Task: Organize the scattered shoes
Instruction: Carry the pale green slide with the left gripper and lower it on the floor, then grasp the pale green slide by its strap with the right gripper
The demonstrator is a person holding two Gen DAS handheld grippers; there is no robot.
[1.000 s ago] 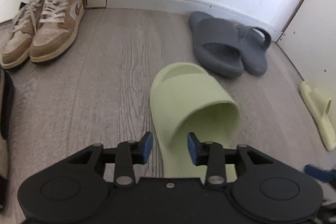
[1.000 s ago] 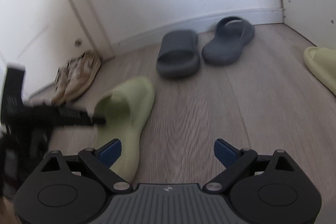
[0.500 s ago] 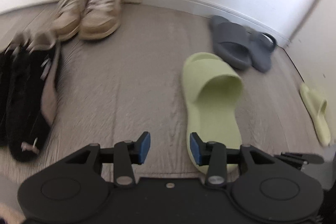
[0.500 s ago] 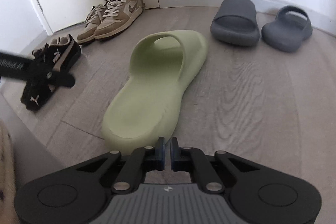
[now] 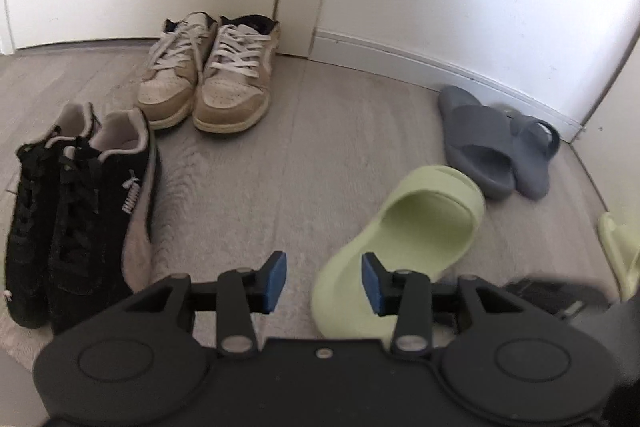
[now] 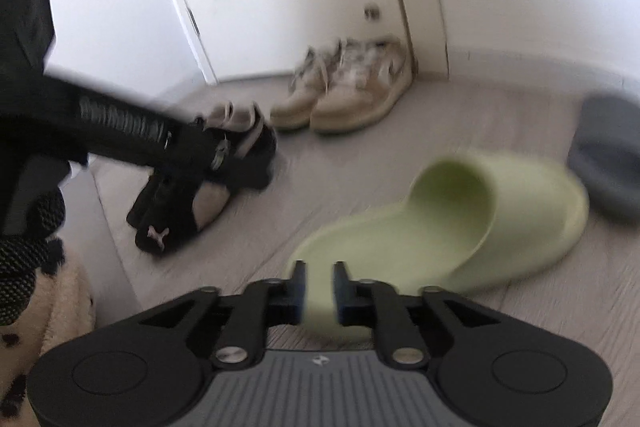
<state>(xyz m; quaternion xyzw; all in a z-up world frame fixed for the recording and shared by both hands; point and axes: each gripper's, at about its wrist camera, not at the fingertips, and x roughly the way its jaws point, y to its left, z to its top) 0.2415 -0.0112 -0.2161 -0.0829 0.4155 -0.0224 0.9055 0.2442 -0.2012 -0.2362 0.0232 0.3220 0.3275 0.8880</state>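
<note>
While the right gripper [image 6: 319, 287] fingers pinch the green slide [image 6: 460, 227] on grey wood floor [image 5: 320, 131], left gripper [image 5: 323, 281] fingers gape empty.

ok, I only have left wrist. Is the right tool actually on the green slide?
Observer: Yes. The right tool is shut on the green slide's heel rim.
Operator: Anything near it I can't see?
Observer: Cream spotted fabric at the lower left of the right view.
Operator: How does my left tool look from there?
Observer: The left tool shows there as a blurred body crossing in front of the black sneakers.
</note>
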